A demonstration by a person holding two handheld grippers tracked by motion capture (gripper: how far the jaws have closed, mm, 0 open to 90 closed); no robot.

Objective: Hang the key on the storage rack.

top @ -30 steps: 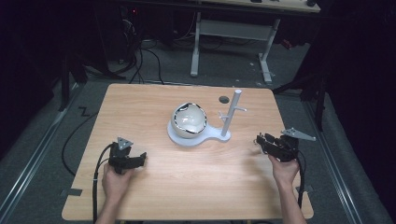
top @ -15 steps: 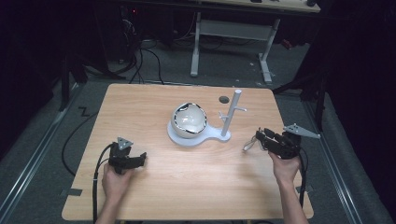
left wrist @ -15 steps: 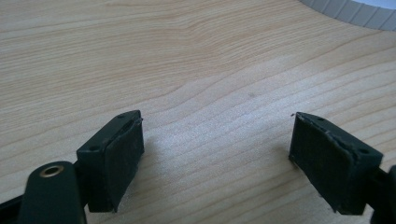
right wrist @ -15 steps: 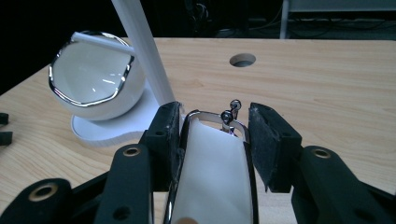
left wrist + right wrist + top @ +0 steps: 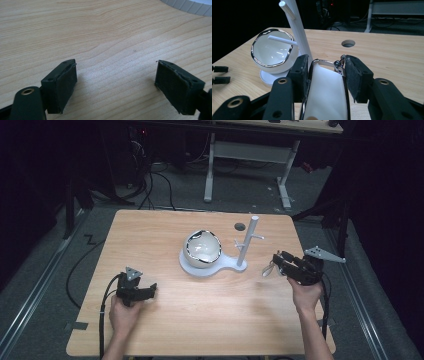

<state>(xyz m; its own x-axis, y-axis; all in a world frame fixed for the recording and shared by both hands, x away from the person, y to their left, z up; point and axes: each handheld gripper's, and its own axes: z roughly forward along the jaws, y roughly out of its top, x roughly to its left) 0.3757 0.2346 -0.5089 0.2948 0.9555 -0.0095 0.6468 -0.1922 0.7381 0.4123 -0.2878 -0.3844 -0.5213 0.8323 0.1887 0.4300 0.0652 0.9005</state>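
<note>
A white stand point(image 5: 210, 268) sits mid-table, with an upright post point(image 5: 246, 242) that has side pegs. A white round shell with a chrome rim point(image 5: 202, 247) rests tilted on the stand's base. My right gripper point(image 5: 276, 261) is just right of the post, shut on a white item with a silver rim point(image 5: 327, 87). A small metal ball sits at the item's top edge. The post point(image 5: 298, 27) and the shell point(image 5: 272, 50) stand close ahead of that gripper point(image 5: 325, 66). My left gripper point(image 5: 151, 290) rests low at the table's front left. It point(image 5: 116, 86) is open over bare wood.
The wooden table point(image 5: 165, 230) has a round cable hole point(image 5: 239, 226) behind the post. A strip of the stand's base edge point(image 5: 190, 6) lies far ahead of the left gripper. Dark floor, cables and a desk frame point(image 5: 250, 165) lie beyond the table.
The right gripper has edged left toward the post, and the white item has come into sight at its tips. The left gripper has stayed put.
</note>
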